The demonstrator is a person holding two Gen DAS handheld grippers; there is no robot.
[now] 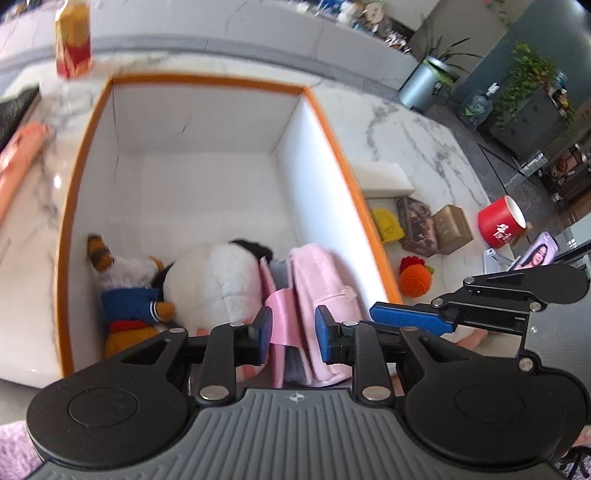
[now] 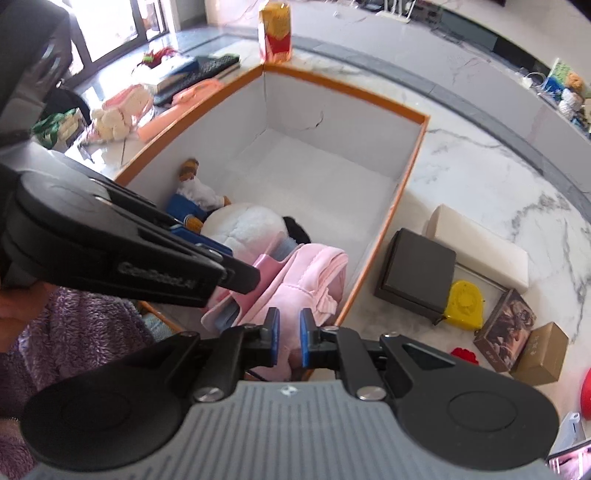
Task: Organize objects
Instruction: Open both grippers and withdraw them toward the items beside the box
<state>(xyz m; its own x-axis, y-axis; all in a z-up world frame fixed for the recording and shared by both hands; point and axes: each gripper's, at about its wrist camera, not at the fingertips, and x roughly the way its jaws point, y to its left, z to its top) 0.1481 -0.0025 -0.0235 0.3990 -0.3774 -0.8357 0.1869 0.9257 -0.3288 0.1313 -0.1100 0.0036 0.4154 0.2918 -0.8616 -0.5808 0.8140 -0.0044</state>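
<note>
A large white box with an orange rim point(image 1: 207, 79) point(image 2: 413, 162) stands on the marble table. In its near end lie a duck plush in blue point(image 1: 125, 295) point(image 2: 192, 195), a white and black plush point(image 1: 214, 280) point(image 2: 251, 225) and a pink bag point(image 1: 321, 280) point(image 2: 314, 277). My left gripper point(image 1: 291, 332) hangs over the pink bag's satin strap point(image 1: 280, 310), jaws apart around it. My right gripper point(image 2: 288, 338) hovers just above the pink bag's near end, jaws narrowly apart; it also shows at the right of the left wrist view point(image 1: 410, 317).
Right of the box lie a white block point(image 2: 480, 247), a dark box point(image 2: 417, 277), a yellow toy point(image 2: 465, 304), two small cartons point(image 2: 506, 328) point(image 2: 543, 350), an orange knit toy point(image 1: 415, 278) and a red cup point(image 1: 500, 225). A snack carton point(image 2: 275, 31) stands behind. Clutter lies left point(image 2: 122, 110).
</note>
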